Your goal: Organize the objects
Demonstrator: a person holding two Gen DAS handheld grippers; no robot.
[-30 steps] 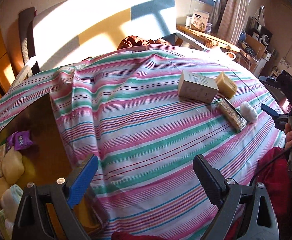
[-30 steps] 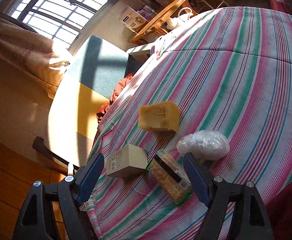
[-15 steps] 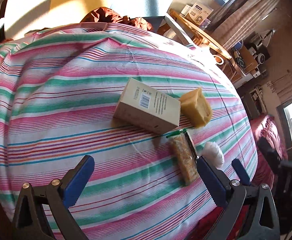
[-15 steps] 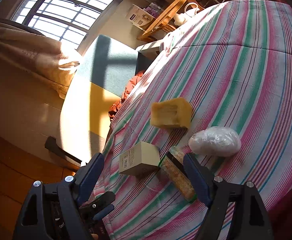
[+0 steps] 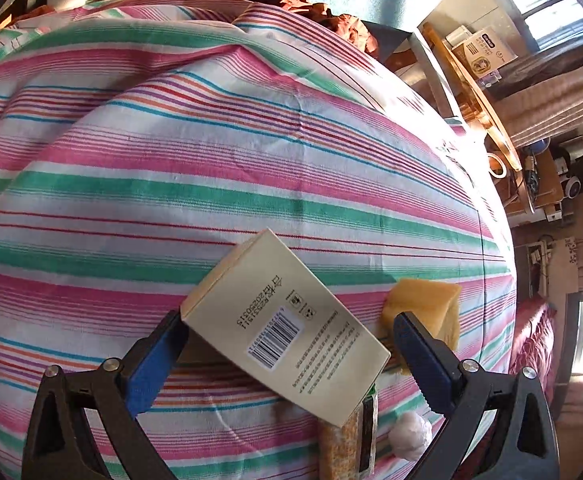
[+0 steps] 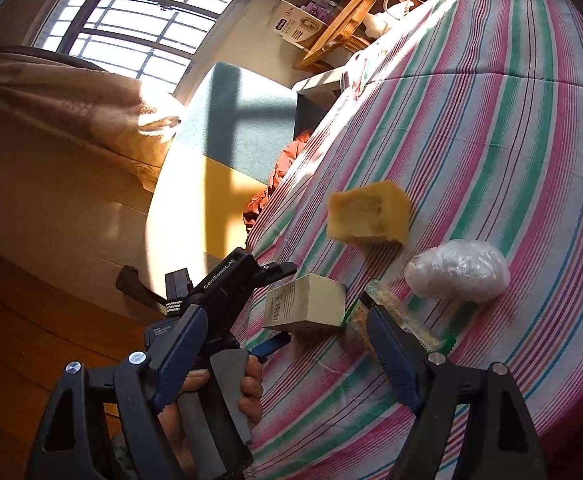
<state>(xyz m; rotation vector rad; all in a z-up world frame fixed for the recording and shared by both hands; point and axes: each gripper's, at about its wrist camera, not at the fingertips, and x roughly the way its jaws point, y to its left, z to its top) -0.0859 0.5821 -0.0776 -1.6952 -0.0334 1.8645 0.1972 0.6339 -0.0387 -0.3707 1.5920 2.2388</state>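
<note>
Cardboard item: cream box (image 5: 287, 336) with a barcode label lies flat on the striped bedspread (image 5: 219, 148), among a yellow sponge block (image 5: 427, 304), a snack bar (image 5: 347, 444) and a white wrapped ball (image 5: 409, 434).
Change: a second ago the left claw (image 5: 287, 360) looked over a container of sorted bits at the bed's left edge, the box well apart; now it points steeply down over the box.
Left claw state: jaws have just been opening and stand spread wide, one blue pad at each side of the box; pads not pressing yet.
Right claw (image 6: 283, 352) state: spread, empty, hovering near the snack bar as before.
Meaning for task: judged, the box is the next item to be gathered; grip not yet made.
Writing, box: barcode with digits, small print, not legible.
Writing, left tool body (image 6: 227, 280): "CenRobot.AI".
Writing, shelf carton (image 5: 487, 52): unreadable.
</note>
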